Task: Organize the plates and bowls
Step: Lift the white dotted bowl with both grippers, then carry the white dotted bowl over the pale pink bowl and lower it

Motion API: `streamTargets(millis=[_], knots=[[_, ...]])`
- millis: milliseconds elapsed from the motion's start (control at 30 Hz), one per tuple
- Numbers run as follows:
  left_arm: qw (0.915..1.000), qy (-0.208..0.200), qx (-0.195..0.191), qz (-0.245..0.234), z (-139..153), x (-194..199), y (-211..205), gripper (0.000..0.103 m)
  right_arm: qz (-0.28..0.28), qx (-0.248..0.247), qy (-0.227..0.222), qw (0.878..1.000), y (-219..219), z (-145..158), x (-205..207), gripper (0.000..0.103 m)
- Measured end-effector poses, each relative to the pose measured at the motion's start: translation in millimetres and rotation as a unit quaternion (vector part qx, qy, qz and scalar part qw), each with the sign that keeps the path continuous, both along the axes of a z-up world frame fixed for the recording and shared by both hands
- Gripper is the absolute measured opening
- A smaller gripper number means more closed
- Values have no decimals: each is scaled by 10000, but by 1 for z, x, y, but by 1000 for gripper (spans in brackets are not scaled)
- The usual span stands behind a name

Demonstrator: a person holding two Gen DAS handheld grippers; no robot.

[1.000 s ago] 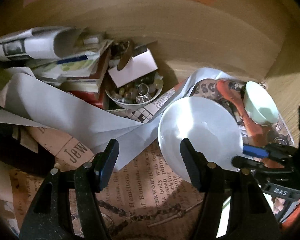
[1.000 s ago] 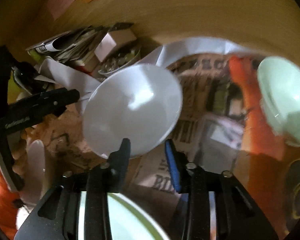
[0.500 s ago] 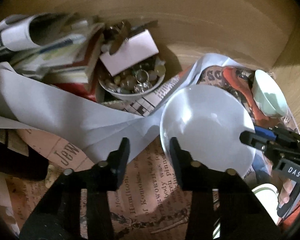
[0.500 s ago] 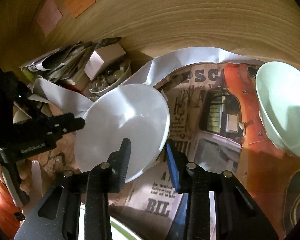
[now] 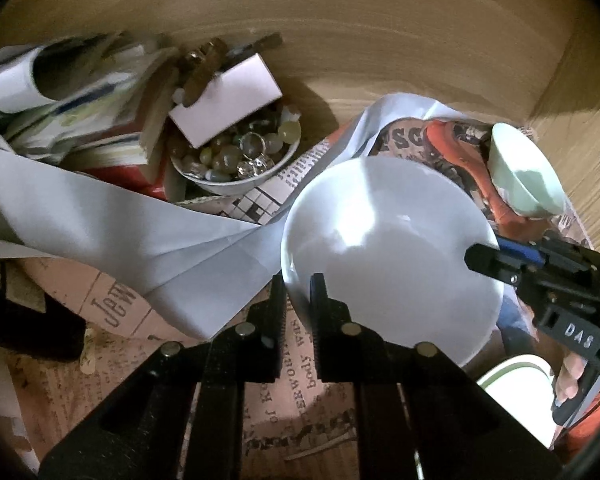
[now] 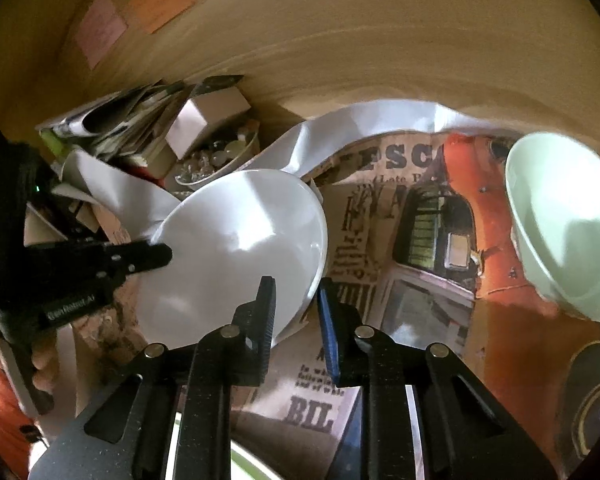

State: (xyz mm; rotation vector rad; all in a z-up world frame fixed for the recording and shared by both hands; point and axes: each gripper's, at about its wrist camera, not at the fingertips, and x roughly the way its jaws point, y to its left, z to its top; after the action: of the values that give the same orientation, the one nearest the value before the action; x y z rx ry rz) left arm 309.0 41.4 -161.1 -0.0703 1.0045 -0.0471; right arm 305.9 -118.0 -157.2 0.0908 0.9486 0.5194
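The green-rimmed plate (image 5: 516,392) is mostly hidden behind the white bowl (image 5: 392,256) and the right claw (image 5: 496,256), and the stacked papers (image 5: 72,92) are blurred.

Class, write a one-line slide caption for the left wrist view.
Both tools, left and right, grip the white bowl by opposite rims above newspaper-covered clutter.

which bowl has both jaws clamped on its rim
The white bowl; the mint-green bowl lies untouched, and the bead-filled bowl sits behind.
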Motion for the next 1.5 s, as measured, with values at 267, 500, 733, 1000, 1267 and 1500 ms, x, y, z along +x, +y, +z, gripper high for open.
streamTargets(millis=[267, 500, 733, 1000, 1267, 1500], knots=[[9984, -555, -97, 45, 31, -36, 0, 10, 5, 11, -490, 9988, 3, 27, -26, 20], [9938, -1099, -121, 97, 60, -75, -4, 10, -5, 163, -851, 9962, 2, 54, -57, 20], [9871, -1574, -202, 195, 85, -122, 3, 10, 72, 298, -1199, 9923, 6, 75, -89, 20], [9805, -1918, -255, 331, 98, -167, 16, 11, 234, 374, -1517, 9874, 19, 91, -123, 21], [9757, -2102, -337, 514, 99, -207, 33, 10, 457, 496, -1550, 9856, 31, 91, -144, 21], [9736, -2159, -348, 650, 94, -233, 42, 10, 598, 597, -1494, 9852, 45, 85, -158, 21]])
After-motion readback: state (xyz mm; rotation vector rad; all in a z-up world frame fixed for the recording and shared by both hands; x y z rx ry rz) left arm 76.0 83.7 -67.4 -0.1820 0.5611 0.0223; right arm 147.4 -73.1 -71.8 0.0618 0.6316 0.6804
